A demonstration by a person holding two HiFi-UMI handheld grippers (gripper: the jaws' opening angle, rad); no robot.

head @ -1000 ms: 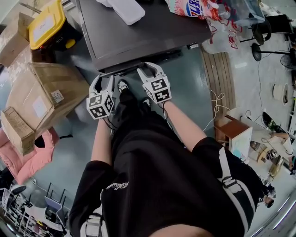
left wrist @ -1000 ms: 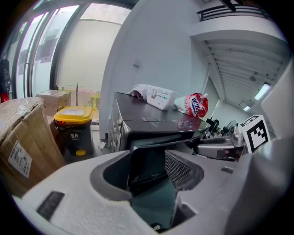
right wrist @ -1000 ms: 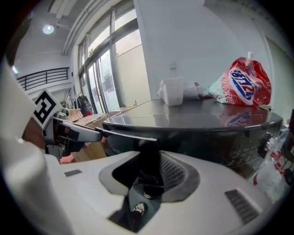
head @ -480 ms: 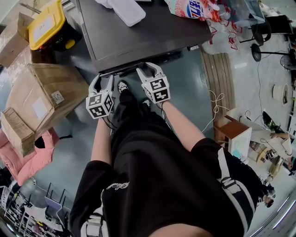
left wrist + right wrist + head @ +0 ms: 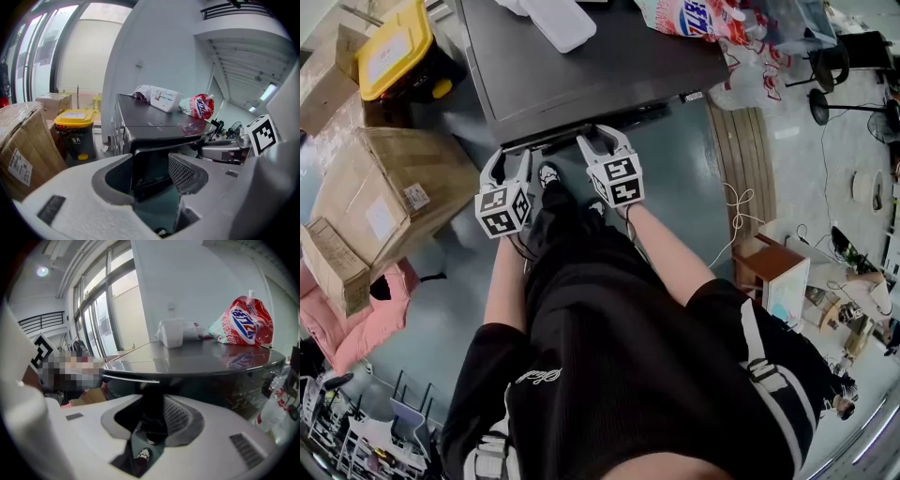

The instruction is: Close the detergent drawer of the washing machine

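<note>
The left gripper (image 5: 512,156) and the right gripper (image 5: 602,141) both have their jaws apart and grip nothing, with the detergent drawer (image 5: 150,166) (a dark front on the washing machine (image 5: 591,66)) just ahead of the left jaws, showing in their gap.

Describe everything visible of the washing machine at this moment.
The washing machine is a dark grey box with a glossy flat top, seen from above in the head view. A white container and a red-and-white detergent pouch lie on its top. Its dark front edge faces the person. The left gripper and right gripper are at that edge, jaws apart. Whether either touches it cannot be told.
</note>
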